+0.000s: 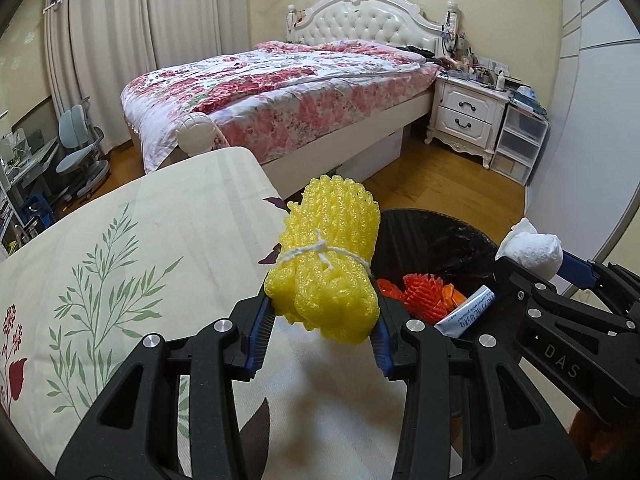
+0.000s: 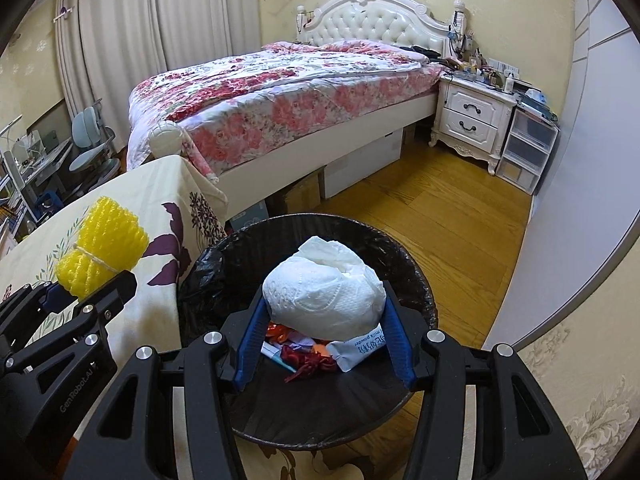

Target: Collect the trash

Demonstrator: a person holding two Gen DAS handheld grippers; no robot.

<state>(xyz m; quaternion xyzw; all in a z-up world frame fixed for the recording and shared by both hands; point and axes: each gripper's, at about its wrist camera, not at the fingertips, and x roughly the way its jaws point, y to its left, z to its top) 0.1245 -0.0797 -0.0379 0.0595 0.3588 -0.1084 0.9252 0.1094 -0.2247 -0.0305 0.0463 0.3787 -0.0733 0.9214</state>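
Trash came to two pieces in your grips: one yellow foam net bundle (image 1: pixel 326 268) clamped in your left hand-held gripper (image 1: pixel 322 326) at the surface (image 1: pixel 132 240) edge, one white tissue wad (image 2: pixel 326 294) pinched in your right hand-held gripper (image 2: pixel 326 326) above the single black bin (image 2: pixel 416 276).

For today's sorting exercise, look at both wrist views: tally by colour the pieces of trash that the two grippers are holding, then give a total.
Yellow: 1, the tied foam net bundle in the left gripper.
White: 1, the crumpled tissue wad in the right gripper, above the black-lined bin.
Total: 2
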